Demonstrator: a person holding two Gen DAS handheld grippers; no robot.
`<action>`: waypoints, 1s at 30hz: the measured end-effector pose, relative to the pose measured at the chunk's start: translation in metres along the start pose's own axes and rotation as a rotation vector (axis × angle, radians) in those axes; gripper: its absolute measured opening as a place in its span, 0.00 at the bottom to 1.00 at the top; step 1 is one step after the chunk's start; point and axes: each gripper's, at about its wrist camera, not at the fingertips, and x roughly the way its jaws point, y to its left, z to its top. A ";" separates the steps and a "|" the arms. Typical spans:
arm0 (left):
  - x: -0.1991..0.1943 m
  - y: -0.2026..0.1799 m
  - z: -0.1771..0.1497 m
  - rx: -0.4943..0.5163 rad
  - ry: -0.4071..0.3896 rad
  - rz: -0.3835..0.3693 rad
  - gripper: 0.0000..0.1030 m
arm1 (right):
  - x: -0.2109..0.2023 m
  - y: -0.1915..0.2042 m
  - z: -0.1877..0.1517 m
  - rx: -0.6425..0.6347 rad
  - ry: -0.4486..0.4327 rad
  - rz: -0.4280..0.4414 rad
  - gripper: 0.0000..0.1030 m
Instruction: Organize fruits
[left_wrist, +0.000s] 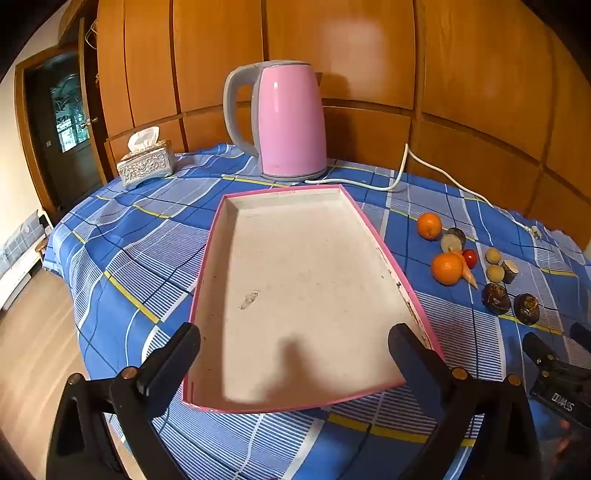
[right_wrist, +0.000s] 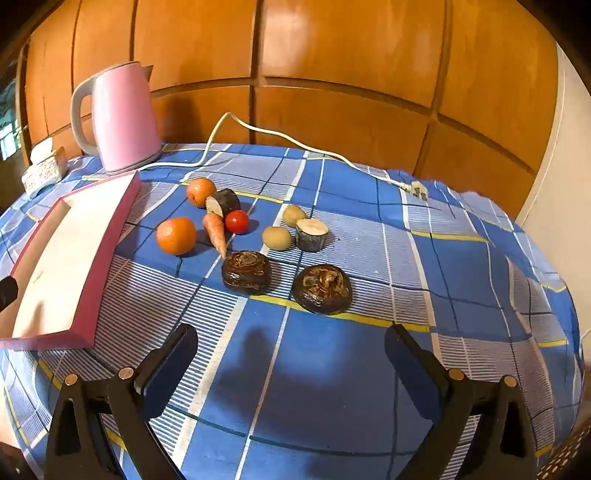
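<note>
Tray (left_wrist: 236, 258) on table center, kettle (left_wrist: 291, 125) behind it, fruits (right_wrist: 236, 236) right of tray, tissue box (left_wrist: 146, 162) far left.

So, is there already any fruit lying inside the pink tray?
No, the pink tray shows only its bare white floor, while the oranges and other produce lie on the tablecloth beside it.

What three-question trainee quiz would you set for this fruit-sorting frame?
1. True or false: the pink-rimmed tray already holds fruit.
2. How many oranges lie on the checked cloth?
3. The carrot lies between the near orange and: A tomato, B kettle, C plug.

Key: 1 false, it holds no fruit; 2 two, counting the far orange; 3 A.
</note>
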 end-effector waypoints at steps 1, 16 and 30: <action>0.000 0.001 0.000 -0.001 0.002 -0.002 0.99 | 0.000 -0.001 -0.001 0.005 0.004 0.003 1.00; -0.002 0.001 0.001 -0.010 0.004 0.006 1.00 | -0.007 0.013 0.000 -0.058 -0.027 0.001 1.00; -0.002 0.005 0.002 -0.022 0.013 0.008 1.00 | -0.010 0.016 -0.001 -0.072 -0.039 0.001 1.00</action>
